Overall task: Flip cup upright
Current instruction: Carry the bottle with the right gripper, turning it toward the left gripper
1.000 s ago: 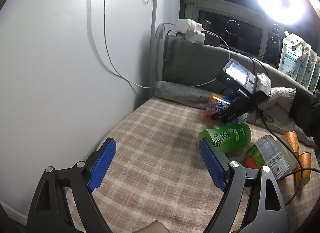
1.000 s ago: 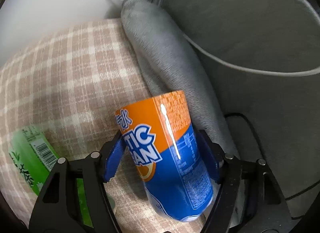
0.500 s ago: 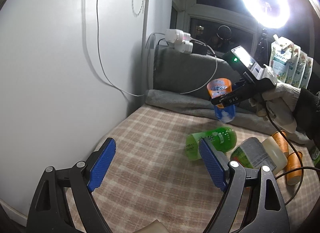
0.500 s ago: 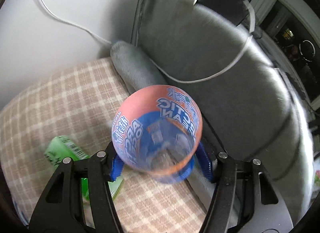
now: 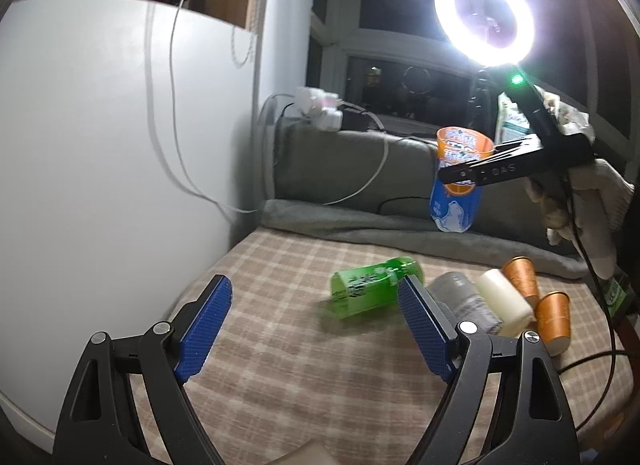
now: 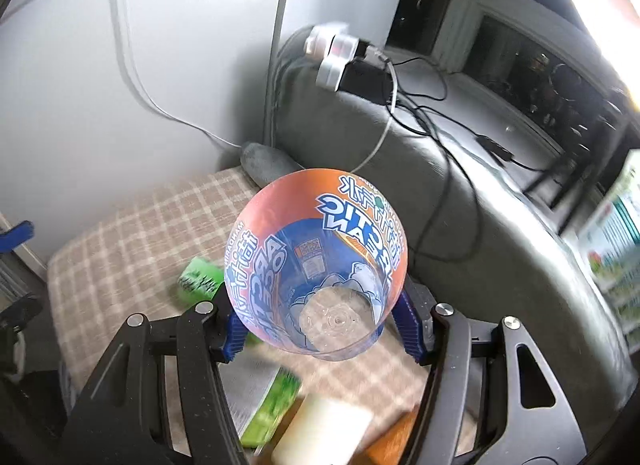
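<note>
The right hand-held gripper (image 6: 318, 331) clamps the orange-and-blue cup (image 6: 320, 261) mouth-up, in open air above the checked bed (image 5: 280, 353). Below it lies a green bottle (image 5: 372, 289). The left hand-held gripper (image 5: 316, 329) hangs wide, holding nothing.

Bare plaid bed (image 5: 280, 365) lies open between the white wall (image 5: 100, 165) and the lying green bottle (image 5: 372, 289). Rightward, bottles and two orange cups (image 5: 554, 319) crowd together, seemingly touching; a grey cushion (image 5: 360, 169) blocks the rear.
</note>
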A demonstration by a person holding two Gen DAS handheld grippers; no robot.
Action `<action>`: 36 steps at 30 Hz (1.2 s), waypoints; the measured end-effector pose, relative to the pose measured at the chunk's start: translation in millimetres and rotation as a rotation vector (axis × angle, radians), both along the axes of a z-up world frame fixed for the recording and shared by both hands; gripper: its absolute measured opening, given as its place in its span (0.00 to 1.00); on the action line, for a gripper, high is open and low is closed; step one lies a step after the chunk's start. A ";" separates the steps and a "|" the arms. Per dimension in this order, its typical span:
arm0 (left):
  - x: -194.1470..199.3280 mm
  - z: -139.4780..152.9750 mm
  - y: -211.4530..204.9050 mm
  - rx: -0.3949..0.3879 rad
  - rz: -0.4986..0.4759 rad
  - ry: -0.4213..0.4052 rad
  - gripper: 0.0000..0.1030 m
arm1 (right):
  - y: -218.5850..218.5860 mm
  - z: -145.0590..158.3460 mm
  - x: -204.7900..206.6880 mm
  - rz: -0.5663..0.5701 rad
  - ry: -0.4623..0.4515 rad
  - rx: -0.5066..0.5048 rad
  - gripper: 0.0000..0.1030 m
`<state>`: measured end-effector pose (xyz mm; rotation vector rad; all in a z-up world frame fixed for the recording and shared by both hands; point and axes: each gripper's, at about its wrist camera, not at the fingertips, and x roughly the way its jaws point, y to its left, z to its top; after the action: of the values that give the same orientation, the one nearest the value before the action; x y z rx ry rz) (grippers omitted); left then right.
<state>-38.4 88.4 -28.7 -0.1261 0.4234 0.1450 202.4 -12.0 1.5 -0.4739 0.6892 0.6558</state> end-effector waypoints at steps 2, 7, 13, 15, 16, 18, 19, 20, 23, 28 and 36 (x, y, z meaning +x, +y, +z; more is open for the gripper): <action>-3.1 2.2 -5.8 0.003 -0.019 -0.008 0.82 | -25.3 16.4 -14.8 -0.022 0.008 0.032 0.61; -8.9 6.2 -21.5 0.013 -0.077 -0.019 0.82 | -76.2 28.9 -61.8 -0.059 0.060 0.119 0.61; -14.9 8.6 -38.4 0.019 -0.142 -0.026 0.82 | -119.5 12.2 -118.1 -0.083 0.184 0.204 0.61; -15.2 7.9 -42.8 0.017 -0.163 -0.019 0.82 | -134.3 2.6 -134.3 -0.088 0.261 0.250 0.61; -14.9 7.4 -45.5 0.014 -0.175 -0.013 0.82 | -141.7 -2.6 -142.3 -0.090 0.303 0.275 0.61; -15.5 5.5 -50.8 0.008 -0.194 -0.003 0.82 | -152.2 -15.3 -155.3 -0.073 0.397 0.319 0.61; -15.4 4.4 -54.1 0.004 -0.205 0.004 0.82 | -155.6 -20.7 -159.9 -0.069 0.425 0.327 0.61; -15.1 3.5 -56.5 0.001 -0.215 0.010 0.82 | -159.7 -28.1 -164.6 -0.070 0.454 0.332 0.61; -13.8 0.0 -65.8 -0.010 -0.253 0.037 0.82 | -171.2 -53.9 -165.8 -0.094 0.579 0.352 0.61; -9.4 -5.2 -78.3 -0.037 -0.318 0.092 0.82 | -193.9 -101.8 -146.6 -0.173 0.768 0.403 0.61; 5.5 -12.6 -90.2 -0.087 -0.410 0.183 0.82 | -203.3 -131.6 -107.8 -0.220 0.888 0.495 0.63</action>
<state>-32.9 -1.7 -41.3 -0.1099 0.6295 -0.2676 94.6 -215.3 -130.1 0.3904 1.3405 0.7908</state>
